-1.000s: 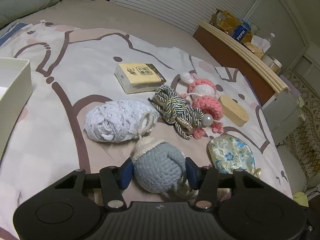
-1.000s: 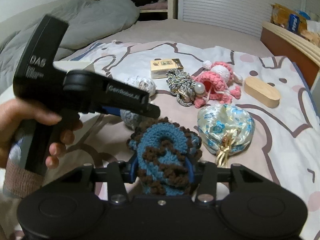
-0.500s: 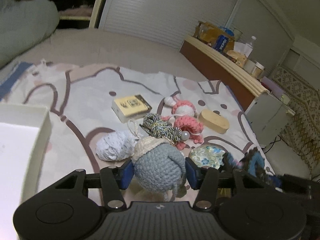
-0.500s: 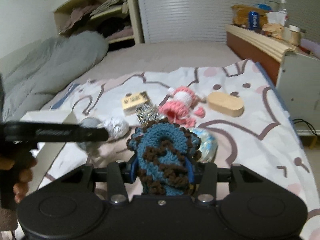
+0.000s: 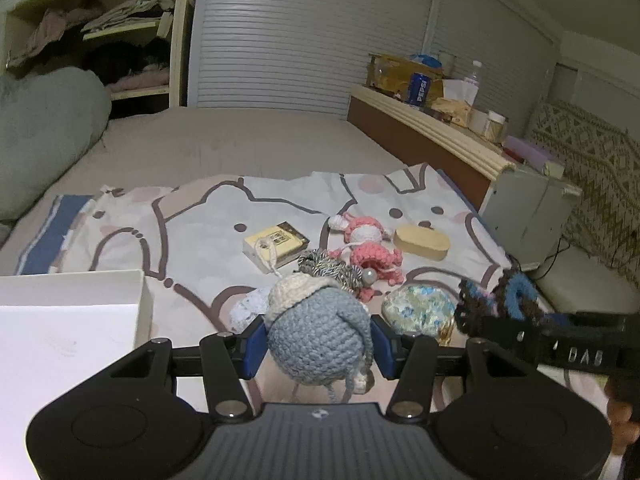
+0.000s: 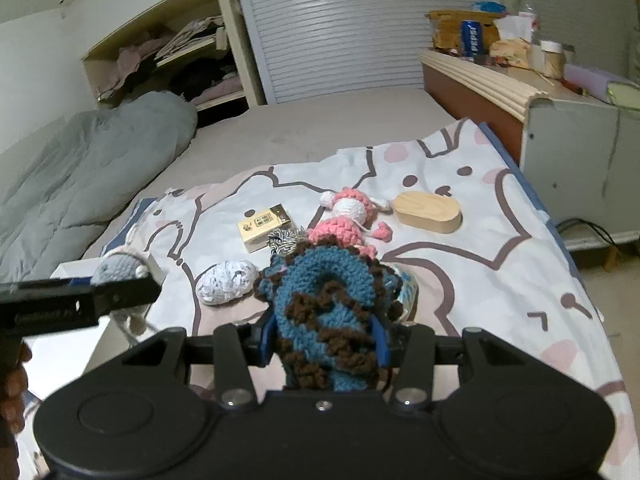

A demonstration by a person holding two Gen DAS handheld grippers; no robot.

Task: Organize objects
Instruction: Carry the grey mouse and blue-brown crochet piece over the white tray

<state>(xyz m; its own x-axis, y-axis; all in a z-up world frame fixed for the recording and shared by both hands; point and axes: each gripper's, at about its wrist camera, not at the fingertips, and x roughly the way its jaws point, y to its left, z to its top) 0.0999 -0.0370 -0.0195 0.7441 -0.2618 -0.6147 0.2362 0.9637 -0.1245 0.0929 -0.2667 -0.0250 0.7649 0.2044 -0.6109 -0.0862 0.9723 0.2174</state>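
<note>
a white box [image 5: 72, 292] is seen at the left edge of the bed, open at the top. the left gripper [image 5: 318, 346] is clamped on a grey-blue crochet ball [image 5: 318, 340] with a cream cap, held up in the air just right of the box. on the cartoon-print blanket [image 5: 200, 220], laid out toward the bed's right edge, a white crochet pouch [image 6: 226, 282] is nearest the box, then a yellow card box [image 5: 276, 246], then a striped cord bundle [image 5: 332, 270] touching a pink crochet doll [image 5: 368, 246], with a wooden oval case [image 5: 420, 242] farthest right. a floral satin pouch [image 5: 416, 308] sits nearer the foot, mostly hidden in the right wrist view. the right gripper [image 6: 324, 340] is squeezed shut around a blue and brown crochet piece [image 6: 326, 308], held off the blanket above that pouch.
</note>
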